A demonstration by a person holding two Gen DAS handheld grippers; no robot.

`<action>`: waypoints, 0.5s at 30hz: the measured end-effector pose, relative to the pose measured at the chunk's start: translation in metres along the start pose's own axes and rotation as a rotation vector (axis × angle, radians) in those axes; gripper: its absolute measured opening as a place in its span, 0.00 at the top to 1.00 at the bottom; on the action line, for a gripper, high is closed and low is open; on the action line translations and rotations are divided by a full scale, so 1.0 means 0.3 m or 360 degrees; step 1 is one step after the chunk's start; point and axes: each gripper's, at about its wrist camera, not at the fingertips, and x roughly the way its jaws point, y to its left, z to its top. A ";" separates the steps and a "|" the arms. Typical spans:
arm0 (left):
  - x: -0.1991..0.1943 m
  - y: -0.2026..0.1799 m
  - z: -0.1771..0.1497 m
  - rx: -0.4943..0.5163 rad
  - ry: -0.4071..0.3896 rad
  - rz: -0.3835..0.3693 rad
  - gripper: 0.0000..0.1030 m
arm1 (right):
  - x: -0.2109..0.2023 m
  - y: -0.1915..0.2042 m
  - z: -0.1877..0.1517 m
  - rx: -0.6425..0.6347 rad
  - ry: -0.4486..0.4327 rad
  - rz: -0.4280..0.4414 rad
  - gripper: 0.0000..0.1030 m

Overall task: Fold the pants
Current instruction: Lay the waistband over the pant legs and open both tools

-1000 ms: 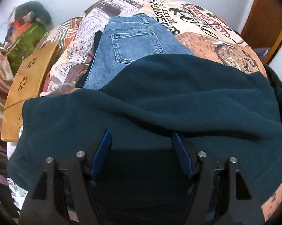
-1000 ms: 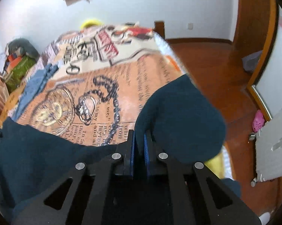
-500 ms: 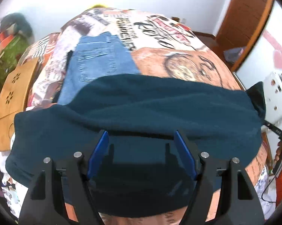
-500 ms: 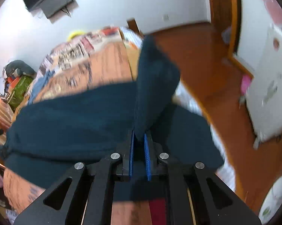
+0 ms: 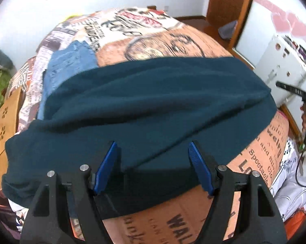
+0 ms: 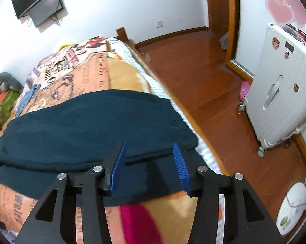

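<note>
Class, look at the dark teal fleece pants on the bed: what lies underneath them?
Under the dark teal fleece pants lie the newspaper-print bedspread and, at one end, part of the blue denim jeans. How far the jeans reach beneath is covered.

White walls (image 6: 122,10) carry a dark screen (image 6: 39,2); glossy wooden floor (image 6: 193,71) runs beside the bed (image 6: 87,71), a white suitcase (image 6: 281,93) near the doorframe (image 6: 232,30).

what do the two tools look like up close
Both match. The left tool and right tool have black angular frames with triangular cut-outs, round silver bolts on top, and two fingers faced with ribbed blue pads. In the left view, the right tool's body appears far right as a black bar with a green light and a thin cable.
</note>
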 end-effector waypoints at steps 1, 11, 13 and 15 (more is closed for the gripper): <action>0.016 -0.011 0.000 0.0009 0.0008 0.0013 0.30 | 0.009 -0.003 -0.007 0.0013 0.0009 0.0000 0.57; 0.087 -0.004 0.086 -0.0075 -0.0036 0.0011 0.41 | 0.161 -0.111 -0.059 0.0368 0.0133 0.0171 0.48; 0.090 -0.006 0.096 -0.0075 -0.0048 0.0018 0.47 | 0.177 -0.134 -0.052 0.0454 0.0122 0.0234 0.48; 0.095 -0.010 0.105 -0.0074 -0.0059 0.0028 0.53 | 0.190 -0.132 -0.042 0.0459 0.0102 0.0234 0.48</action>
